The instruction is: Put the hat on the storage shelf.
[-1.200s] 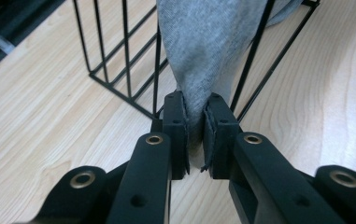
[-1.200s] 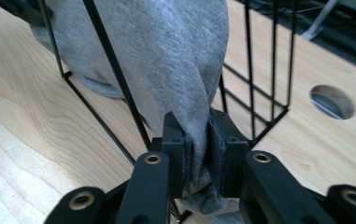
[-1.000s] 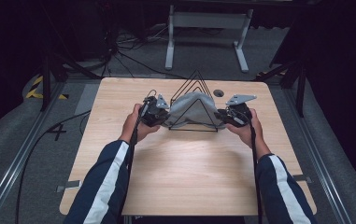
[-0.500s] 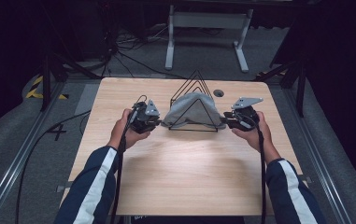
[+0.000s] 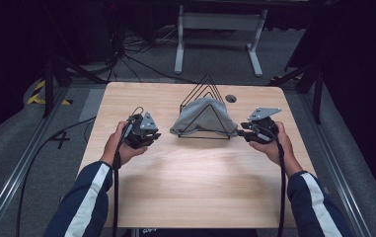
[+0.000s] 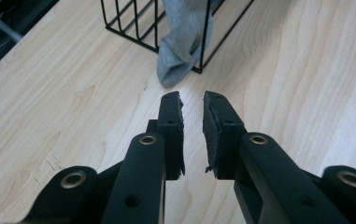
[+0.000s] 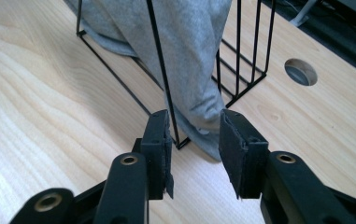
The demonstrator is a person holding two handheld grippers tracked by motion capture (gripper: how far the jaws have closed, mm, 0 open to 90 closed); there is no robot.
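Both jaws empty: left gripper [image 6: 192, 100] narrowly apart, right gripper [image 7: 194, 122] wider, near grey cloth [image 7: 189, 56].

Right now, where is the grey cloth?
In the high view the grey cloth is draped over the black wire rack at the table's far middle, between the left gripper and the right gripper.

I've drawn my left gripper [image 5: 152, 134] away from the cloth [image 5: 203, 118] toward 9 o'clock and a little toward 6; its jaws now stand slightly apart with bare table [image 5: 190, 173] between them. My right gripper [image 5: 242, 132] has backed toward 3 o'clock, jaws parted just off the cloth's end by the rack [image 5: 206, 106].
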